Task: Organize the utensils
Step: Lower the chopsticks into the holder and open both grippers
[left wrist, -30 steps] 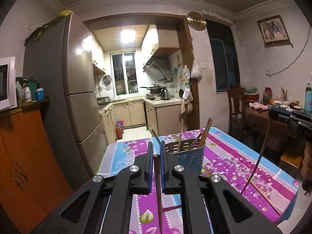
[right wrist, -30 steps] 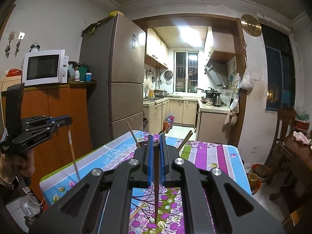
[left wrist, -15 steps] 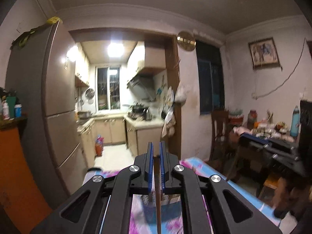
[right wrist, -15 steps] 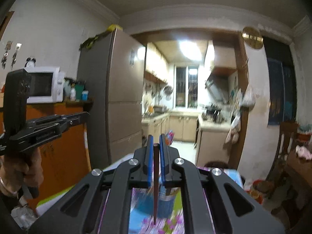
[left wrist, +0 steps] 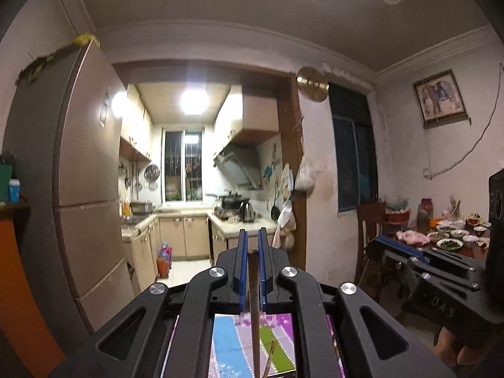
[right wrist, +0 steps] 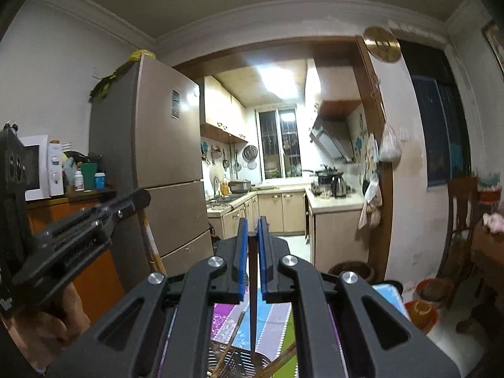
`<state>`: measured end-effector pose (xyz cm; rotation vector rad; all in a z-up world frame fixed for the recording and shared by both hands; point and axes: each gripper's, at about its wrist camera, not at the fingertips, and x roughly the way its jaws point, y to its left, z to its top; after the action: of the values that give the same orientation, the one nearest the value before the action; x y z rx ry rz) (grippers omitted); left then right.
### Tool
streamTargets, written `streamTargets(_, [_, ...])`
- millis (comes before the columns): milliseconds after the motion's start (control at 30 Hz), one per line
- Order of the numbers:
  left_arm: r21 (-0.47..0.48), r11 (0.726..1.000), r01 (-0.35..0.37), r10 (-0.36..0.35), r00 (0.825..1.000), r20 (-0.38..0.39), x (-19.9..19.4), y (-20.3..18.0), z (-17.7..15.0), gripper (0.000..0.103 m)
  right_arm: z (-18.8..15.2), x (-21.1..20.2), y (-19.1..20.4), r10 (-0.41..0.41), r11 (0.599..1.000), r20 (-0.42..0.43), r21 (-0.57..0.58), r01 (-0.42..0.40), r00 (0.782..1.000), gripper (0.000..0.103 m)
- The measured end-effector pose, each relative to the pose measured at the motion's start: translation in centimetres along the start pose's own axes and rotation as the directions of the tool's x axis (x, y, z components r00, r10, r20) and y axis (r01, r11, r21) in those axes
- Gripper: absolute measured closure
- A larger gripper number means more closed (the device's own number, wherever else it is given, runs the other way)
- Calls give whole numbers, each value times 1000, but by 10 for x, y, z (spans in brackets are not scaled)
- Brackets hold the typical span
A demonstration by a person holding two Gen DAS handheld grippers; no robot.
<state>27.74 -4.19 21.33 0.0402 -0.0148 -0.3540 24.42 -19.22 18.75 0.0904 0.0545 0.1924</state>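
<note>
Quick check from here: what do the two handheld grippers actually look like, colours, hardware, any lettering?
Both are matte black plastic. The left gripper and right gripper each have two slim fingers faced with blue pads, carried on cut-out linkage arms with round silver pivot screws. Faint embossed lettering, unreadable, marks each body's side. No cables or sleeves show.

Tall fridge (right wrist: 148,157) left of kitchen doorway; microwave (right wrist: 39,167) beside it; round clock (left wrist: 312,83) above.
</note>
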Motion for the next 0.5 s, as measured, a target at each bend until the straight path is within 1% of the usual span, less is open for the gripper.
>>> streamTargets(133, [-21, 1000, 12, -13, 998, -59, 23, 10, -32, 95, -23, 23, -7, 7, 999, -48, 53, -5, 999, 98])
streamTargets(167, [-21, 1000, 9, -11, 997, -72, 27, 13, -38, 95, -31, 31, -10, 17, 997, -73, 78, -11, 997, 98])
streamTargets(267, [-13, 1000, -2, 0, 993, -121, 37, 18, -62, 95, -52, 42, -11, 16, 995, -113, 95, -5, 993, 98])
streamTargets(367, [-6, 1000, -29, 28, 988, -149, 40, 26, -82, 95, -71, 44, -12, 9, 995, -135, 102, 5, 991, 98])
streamTargets(400, [-5, 999, -49, 47, 986, -158, 40, 31, -88, 95, -75, 44, -13, 6, 995, -145, 103, 10, 989, 97])
streamTargets(467, [-10, 999, -46, 44, 987, -156, 35, 37, -90, 95, -78, 42, -13, -9, 995, -149, 92, 23, 989, 97])
streamTargets(500, [-9, 998, -55, 54, 988, -146, 31, 39, -89, 94, -78, 40, -14, -22, 996, -147, 87, 35, 989, 95])
